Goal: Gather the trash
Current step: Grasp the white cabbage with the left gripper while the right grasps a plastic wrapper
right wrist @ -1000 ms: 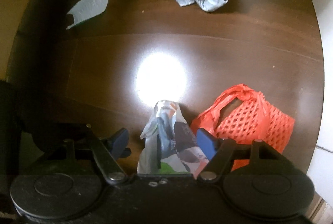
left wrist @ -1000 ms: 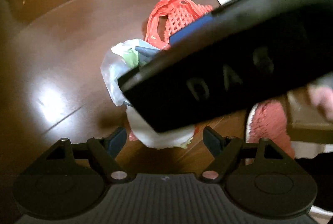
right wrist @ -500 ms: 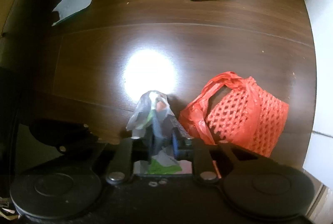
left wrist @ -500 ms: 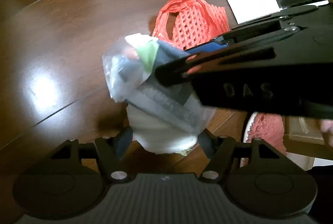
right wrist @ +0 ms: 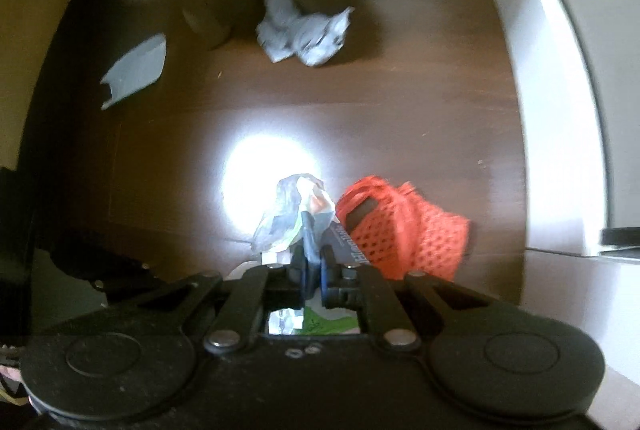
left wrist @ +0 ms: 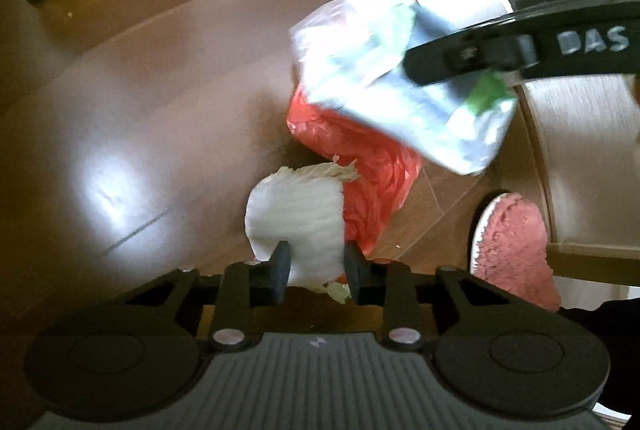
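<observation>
The right gripper [right wrist: 314,270] has its fingers pinched nearly together on a crinkled plastic wrapper [right wrist: 294,216], clear and silvery with green print. In the left wrist view that wrapper [left wrist: 400,86] hangs blurred in the air above the wooden floor [left wrist: 152,102], with the right gripper's black finger [left wrist: 460,60] clamped across it.

The left gripper [left wrist: 316,272] has its fingers partly closed on a white, ribbed leaf-like scrap [left wrist: 298,222] with a ragged yellowish edge; both fingers touch its sides, and the scrap appears held between them, though I cannot tell whether it rests on the floor. Just behind it lies an orange-red mesh bag [left wrist: 372,166], touching the scrap on its right side.

In the right wrist view the mesh bag [right wrist: 404,230] sits just right of the wrapper. Farther off lie a crumpled grey-white paper [right wrist: 308,34] and a flat pale scrap [right wrist: 134,74]. A pink fuzzy slipper [left wrist: 512,250] stands at the right of the floor.
</observation>
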Tool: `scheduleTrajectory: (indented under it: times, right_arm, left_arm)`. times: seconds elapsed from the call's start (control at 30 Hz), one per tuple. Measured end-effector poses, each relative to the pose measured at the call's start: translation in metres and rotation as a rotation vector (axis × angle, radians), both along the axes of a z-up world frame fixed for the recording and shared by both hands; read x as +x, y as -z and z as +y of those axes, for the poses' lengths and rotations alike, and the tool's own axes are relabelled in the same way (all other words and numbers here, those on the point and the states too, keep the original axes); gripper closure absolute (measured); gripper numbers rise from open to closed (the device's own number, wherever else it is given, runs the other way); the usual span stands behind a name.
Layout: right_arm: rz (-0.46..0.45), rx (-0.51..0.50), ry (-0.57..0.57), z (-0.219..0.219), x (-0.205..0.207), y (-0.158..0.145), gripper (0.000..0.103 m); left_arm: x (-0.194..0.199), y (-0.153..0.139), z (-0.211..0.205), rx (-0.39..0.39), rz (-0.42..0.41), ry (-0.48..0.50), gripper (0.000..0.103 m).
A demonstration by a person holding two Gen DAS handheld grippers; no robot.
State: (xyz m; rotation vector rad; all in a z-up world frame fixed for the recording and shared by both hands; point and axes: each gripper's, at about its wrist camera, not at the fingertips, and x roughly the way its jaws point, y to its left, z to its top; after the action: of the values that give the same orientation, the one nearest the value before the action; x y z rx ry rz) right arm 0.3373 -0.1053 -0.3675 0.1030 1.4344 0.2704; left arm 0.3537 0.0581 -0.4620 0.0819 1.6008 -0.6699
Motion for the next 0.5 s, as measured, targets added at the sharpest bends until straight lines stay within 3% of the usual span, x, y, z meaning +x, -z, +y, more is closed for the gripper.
scheduleTrajectory:
  times: [0.23,0.43,0.47,0.5]
  right_arm:
    - [-0.012,0.006,0.01,-0.006,0.0,0.0,0.097]
    - [0.012,0.022,0.003,-0.004,-0.003,0.012,0.097]
    - [0.012,0.021,0.001,-0.004,-0.004,0.013,0.097]
    - [0.013,0.023,0.001,-0.005,-0.005,0.015,0.097]
  left_arm:
    - [0.015,0.003,0.018,-0.021,0.017,-0.09,0.076]
    - [0.031,0.011,0.021,-0.108,0.061,-0.126,0.074]
    - [0.03,0.014,0.019,-0.098,0.062,-0.131,0.068]
    - [0.031,0.018,0.016,-0.08,0.066,-0.131,0.052]
